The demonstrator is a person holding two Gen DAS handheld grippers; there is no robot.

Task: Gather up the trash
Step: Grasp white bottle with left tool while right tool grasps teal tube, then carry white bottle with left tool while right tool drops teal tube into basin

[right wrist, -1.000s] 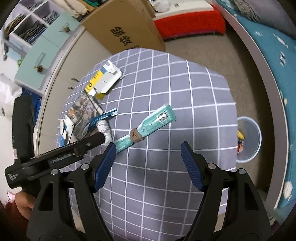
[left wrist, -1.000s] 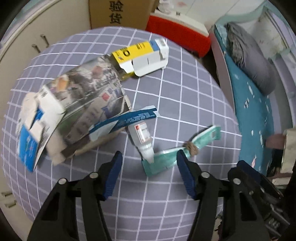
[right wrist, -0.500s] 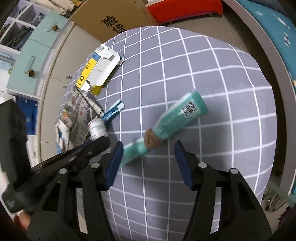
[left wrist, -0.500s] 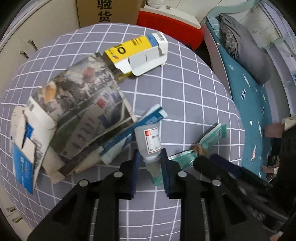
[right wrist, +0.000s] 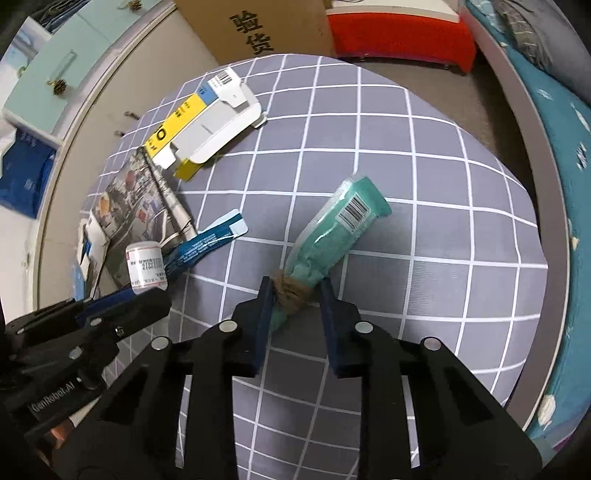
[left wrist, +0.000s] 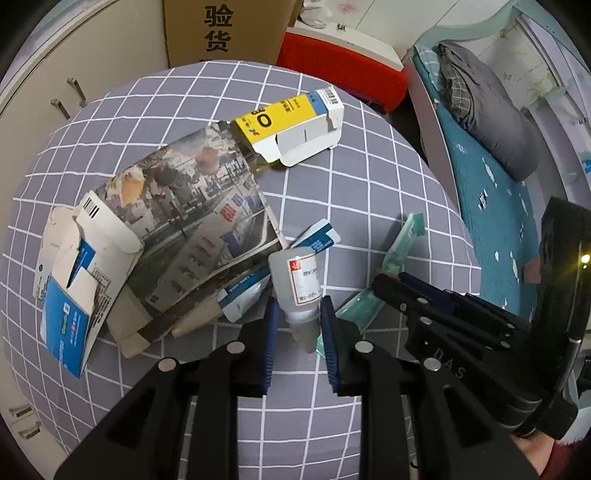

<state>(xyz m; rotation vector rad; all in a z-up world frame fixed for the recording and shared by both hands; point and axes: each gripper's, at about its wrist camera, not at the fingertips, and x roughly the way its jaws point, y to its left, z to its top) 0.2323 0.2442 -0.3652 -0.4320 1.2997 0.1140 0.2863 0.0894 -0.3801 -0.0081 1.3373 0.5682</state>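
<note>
Both hand-held grippers closed in, left hand-held gripper (left wrist: 297,321) pinching one bottle (left wrist: 301,286), right hand-held gripper (right wrist: 293,301) one green wrapper (right wrist: 334,230)

A grey checked surface (right wrist: 424,258) stands beside a teal bed (left wrist: 491,206); a cardboard box (left wrist: 221,33), a red bin (right wrist: 402,37) and pale cabinets (right wrist: 55,70) stand behind.

Both views are being lit pretty evenly by soft indoor light, so only faint shadows are being cast on the bench (left wrist: 369,155). Straight lines are being bent hard by the fisheye, corners are being blacked out, and the bed (left wrist: 495,206) is being slightly smeared.
</note>
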